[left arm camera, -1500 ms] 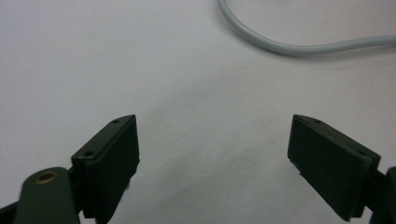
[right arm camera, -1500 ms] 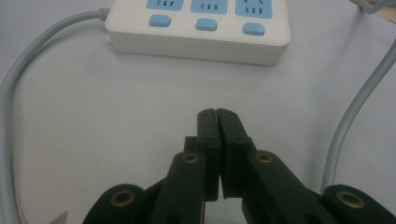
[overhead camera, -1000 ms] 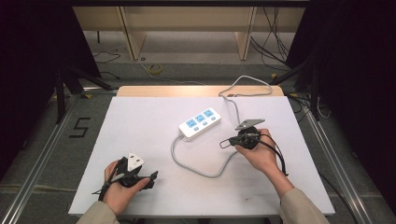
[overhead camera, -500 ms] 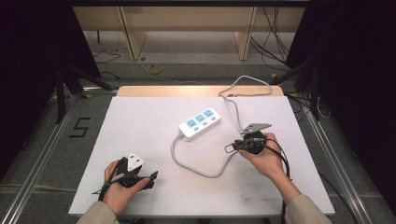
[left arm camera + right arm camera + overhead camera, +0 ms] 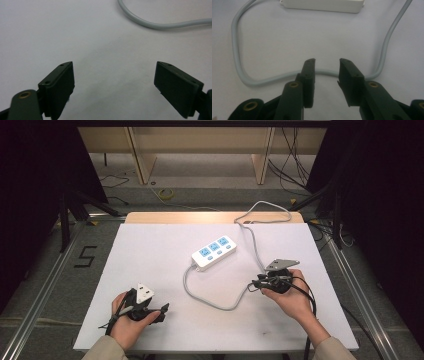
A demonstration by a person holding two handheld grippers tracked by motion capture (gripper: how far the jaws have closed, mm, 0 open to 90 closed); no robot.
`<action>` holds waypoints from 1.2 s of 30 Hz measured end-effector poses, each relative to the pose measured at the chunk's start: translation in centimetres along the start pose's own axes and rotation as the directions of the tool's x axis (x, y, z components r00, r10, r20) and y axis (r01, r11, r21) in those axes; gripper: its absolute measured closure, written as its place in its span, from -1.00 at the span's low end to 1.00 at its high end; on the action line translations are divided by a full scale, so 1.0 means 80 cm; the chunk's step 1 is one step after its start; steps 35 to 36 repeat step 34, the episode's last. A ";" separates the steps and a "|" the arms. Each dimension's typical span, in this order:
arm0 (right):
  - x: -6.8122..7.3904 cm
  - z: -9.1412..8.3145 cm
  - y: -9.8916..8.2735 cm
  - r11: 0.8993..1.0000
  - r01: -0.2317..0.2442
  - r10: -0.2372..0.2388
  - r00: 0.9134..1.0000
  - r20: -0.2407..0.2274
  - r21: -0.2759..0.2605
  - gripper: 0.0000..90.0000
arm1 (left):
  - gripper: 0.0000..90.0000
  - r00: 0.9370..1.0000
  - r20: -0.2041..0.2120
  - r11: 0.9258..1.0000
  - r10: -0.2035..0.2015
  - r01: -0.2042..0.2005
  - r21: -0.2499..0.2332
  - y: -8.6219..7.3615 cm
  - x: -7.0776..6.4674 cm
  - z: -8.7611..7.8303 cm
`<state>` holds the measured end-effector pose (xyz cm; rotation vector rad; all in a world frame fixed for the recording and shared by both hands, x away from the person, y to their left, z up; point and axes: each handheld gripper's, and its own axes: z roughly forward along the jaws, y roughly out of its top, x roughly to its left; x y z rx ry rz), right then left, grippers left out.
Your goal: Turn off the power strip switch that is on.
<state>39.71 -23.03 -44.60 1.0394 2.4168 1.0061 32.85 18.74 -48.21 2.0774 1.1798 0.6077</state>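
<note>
Risk: right gripper (image 5: 325, 72), fingers narrowly parted astride the grey round power-strip cable (image 5: 277, 77), could drag the white plastic strip (image 5: 214, 252); left gripper (image 5: 115, 85) gapes wide, empty.

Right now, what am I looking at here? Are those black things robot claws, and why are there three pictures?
No robot: a person holds a hand-operated tool in each hand. The high view looks down on the white table, showing the left gripper and right gripper. The other two pictures come from cameras riding on each tool, looking along its black jaws. On the table lies a white power strip with its grey cable looping round. Nothing is held: the left jaws stand wide apart over bare table, and the right jaws are partly open, astride the cable.
</note>
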 end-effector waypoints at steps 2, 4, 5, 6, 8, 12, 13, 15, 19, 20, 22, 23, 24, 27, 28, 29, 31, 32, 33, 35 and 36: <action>0.001 -0.002 -0.004 1.000 0.005 -0.005 1.000 -0.005 -0.007 0.42 | -0.64 1.000 0.000 1.000 0.000 0.000 0.001 0.000 0.000 0.000; 0.002 -0.005 -0.007 1.000 0.005 -0.005 1.000 -0.005 -0.010 0.39 | -0.64 1.000 0.000 1.000 0.000 0.000 -0.001 0.000 0.000 0.000; 0.003 -0.006 -0.009 1.000 0.004 -0.004 1.000 -0.005 -0.014 0.37 | -0.64 1.000 0.000 1.000 0.001 -0.001 0.000 0.000 0.000 0.000; 0.003 -0.007 -0.011 1.000 0.006 -0.006 1.000 -0.009 -0.019 0.36 | -0.64 1.000 0.001 1.000 0.001 -0.001 0.000 0.000 0.000 0.000; 0.004 -0.010 -0.014 1.000 0.006 -0.006 1.000 -0.008 -0.027 0.33 | -0.64 1.000 0.000 1.000 0.001 -0.001 0.001 0.000 0.000 0.000; 0.006 -0.015 -0.019 0.999 0.004 -0.004 1.000 -0.009 -0.042 0.28 | -0.64 1.000 0.000 1.000 0.001 -0.001 0.001 0.000 0.000 0.000; 0.006 -0.016 -0.021 0.999 0.001 -0.002 1.000 -0.009 -0.050 0.26 | -0.64 1.000 0.000 1.000 0.000 0.000 0.001 0.000 0.000 0.000; 0.007 -0.019 -0.024 0.998 0.003 -0.004 1.000 -0.010 -0.056 0.24 | -0.64 1.000 0.000 1.000 -0.001 0.001 0.000 0.000 0.000 0.000; 0.008 -0.021 -0.033 0.998 -0.004 0.004 1.000 -0.012 -0.059 0.21 | -0.64 1.000 -0.002 1.000 -0.004 0.004 -0.001 0.000 0.001 0.000; 0.008 -0.021 -0.035 0.998 -0.008 0.007 1.000 -0.014 -0.061 0.20 | -0.64 1.000 -0.003 1.000 -0.004 0.004 -0.003 0.000 0.001 0.000; 0.009 -0.022 -0.039 0.998 -0.014 0.014 1.000 -0.014 -0.064 0.19 | -0.64 1.000 -0.004 1.000 -0.004 0.004 -0.001 0.000 0.002 0.000; 0.009 -0.022 -0.041 0.998 -0.017 0.016 1.000 -0.016 -0.067 0.19 | -0.64 1.000 -0.005 1.000 -0.007 0.007 -0.005 0.000 0.002 0.000; 0.009 -0.023 -0.042 0.997 -0.021 0.020 1.000 -0.014 -0.070 0.18 | -0.64 1.000 -0.002 1.000 -0.006 0.006 -0.003 0.000 0.002 0.000; 0.009 -0.024 -0.043 0.997 -0.026 0.025 1.000 -0.012 -0.078 0.17 | -0.64 1.000 -0.004 1.000 -0.002 0.002 -0.002 0.000 0.002 0.001; 0.009 -0.025 -0.044 0.996 -0.026 0.025 1.000 -0.012 -0.080 0.17 | -0.64 1.000 -0.007 1.000 -0.002 0.002 -0.001 0.000 0.003 0.000; 0.008 -0.025 -0.044 0.996 -0.028 0.027 1.000 -0.011 -0.082 0.16 | -0.64 1.000 -0.007 1.000 -0.002 0.002 0.000 0.000 0.003 0.001; 0.008 -0.026 -0.046 0.996 -0.029 0.029 1.000 -0.010 -0.084 0.15 | -0.64 1.000 -0.009 1.000 -0.005 0.005 0.001 0.000 0.005 0.002; 0.008 -0.026 -0.046 0.996 -0.030 0.030 1.000 -0.010 -0.086 0.14 | -0.64 1.000 -0.009 1.000 -0.010 0.010 0.001 0.000 0.006 0.003; 0.009 -0.027 -0.047 0.996 -0.030 0.029 0.999 -0.012 -0.087 0.14 | -0.64 1.000 -0.012 1.000 -0.007 0.007 0.009 0.000 0.008 0.004; 0.009 -0.027 -0.048 0.996 -0.033 0.032 0.999 -0.013 -0.088 0.13 | -0.64 1.000 -0.019 1.000 -0.016 0.016 0.007 0.001 0.010 0.007; 0.009 -0.027 -0.048 0.996 -0.033 0.032 0.999 -0.013 -0.088 0.13 | -0.64 1.000 -0.019 1.000 -0.016 0.016 0.007 0.001 0.010 0.007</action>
